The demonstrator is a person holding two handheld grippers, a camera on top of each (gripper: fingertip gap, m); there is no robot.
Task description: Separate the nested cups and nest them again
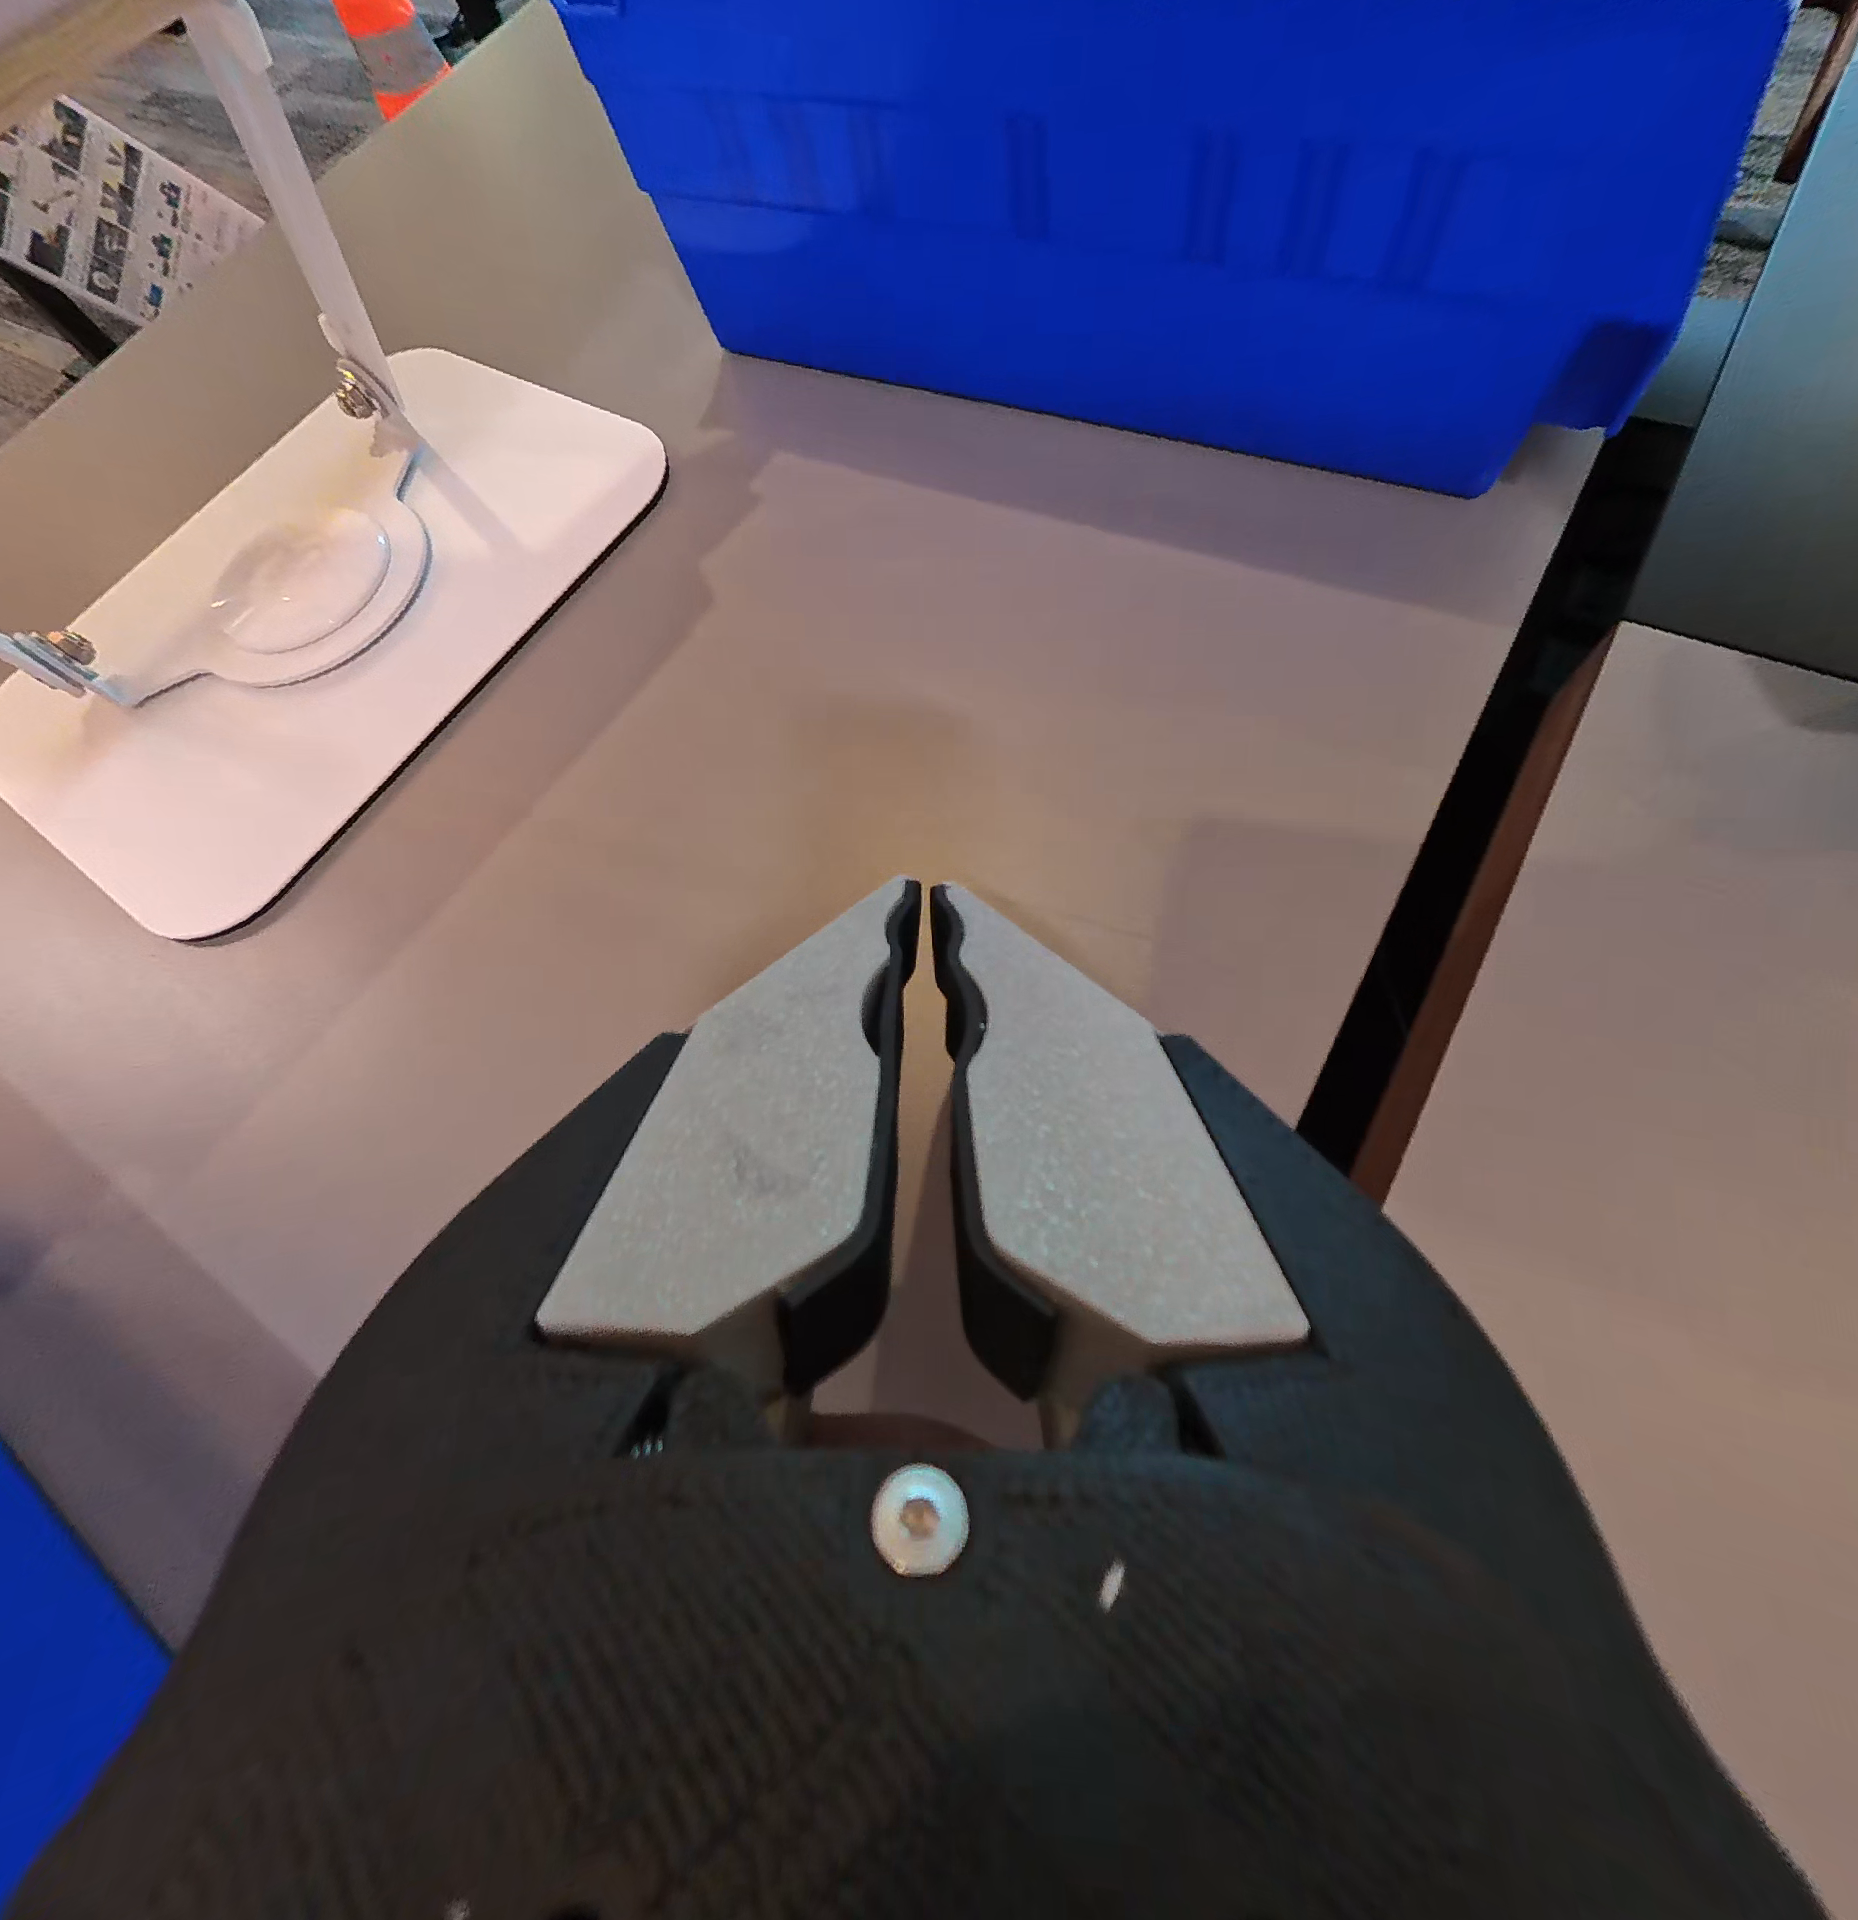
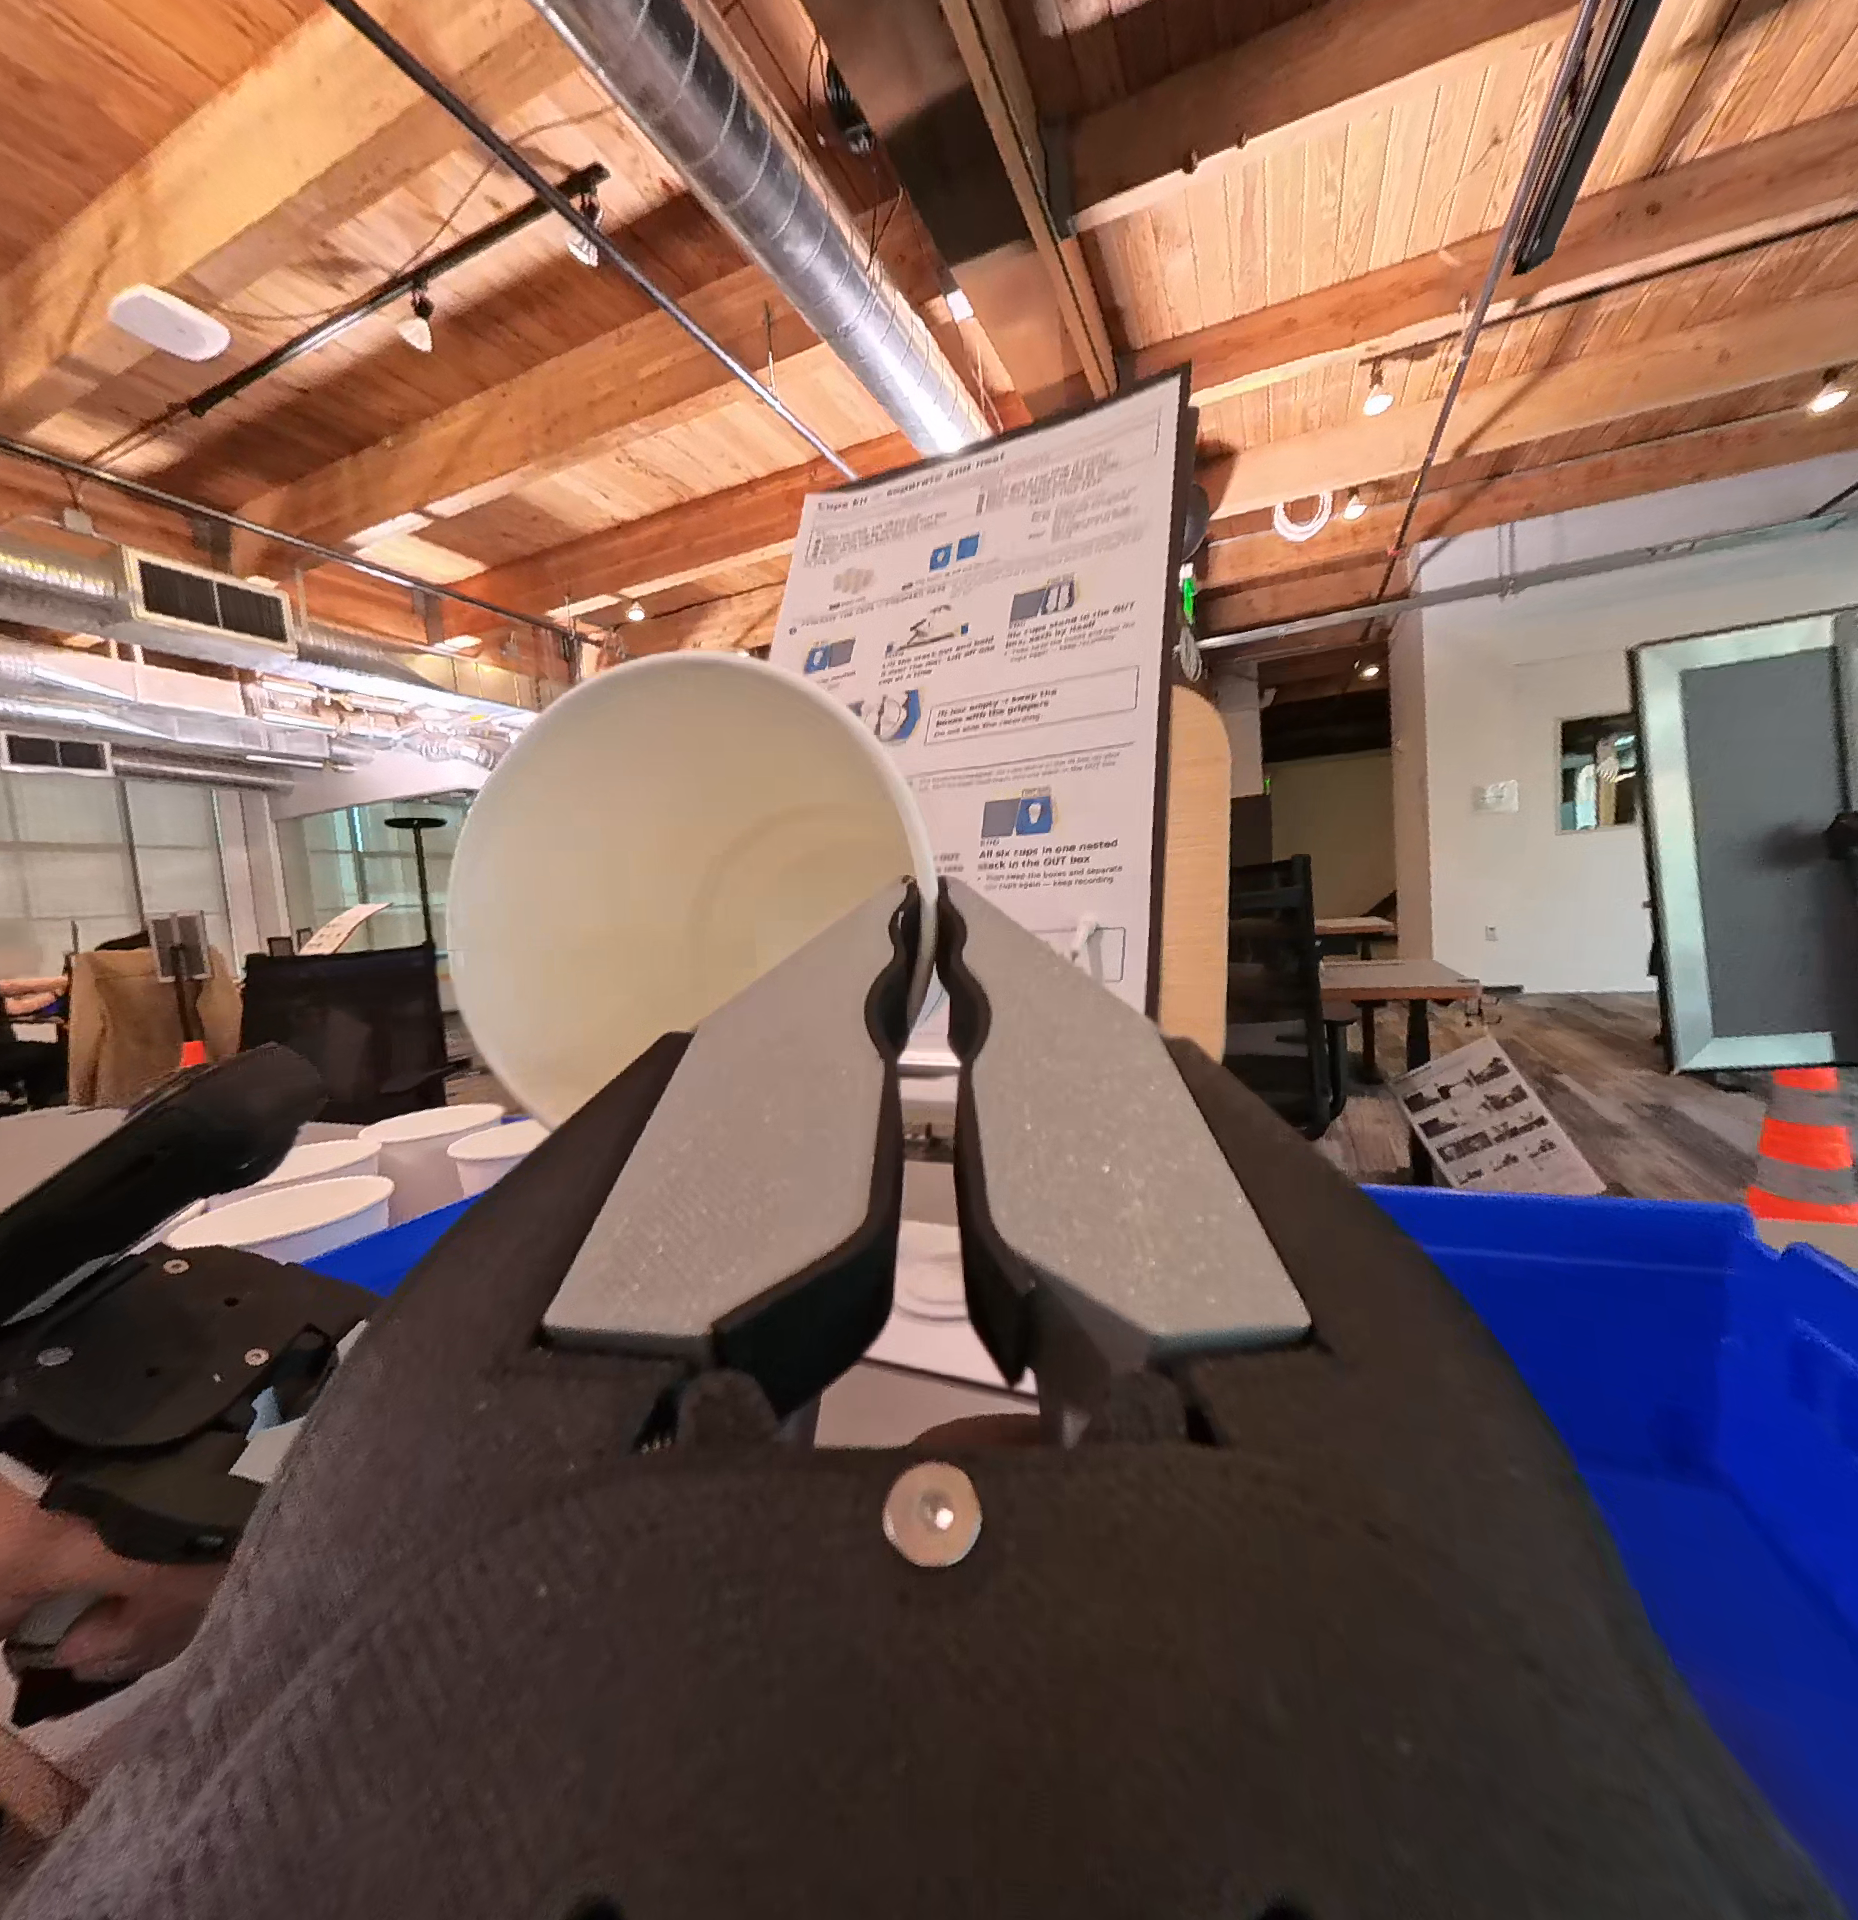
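The rim of a white paper cup [image 2: 686,862] is pinched by the right tool [image 2: 927,914], held aloft above a blue plastic bin [image 2: 1683,1403]. The left tool [image 1: 925,902] is pressed together, empty, over the grey desk [image 1: 1008,675]. More white cups [image 2: 426,1138] are seen standing left of the right tool.

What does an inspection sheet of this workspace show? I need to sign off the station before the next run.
Surface: grey table, bare under the left gripper.
Job's things: one white cup held up by its rim, mouth toward the camera; more white cups stand upright beyond it.
Clutter: white stand base; blue bin at the table's far edge.
Grippers: left gripper jaws closed, holding nothing; right gripper jaws clamped on the cup's rim.
Cables: nothing seen.
Surroundings: instruction board, orange cone, wooden ceiling with ducts.
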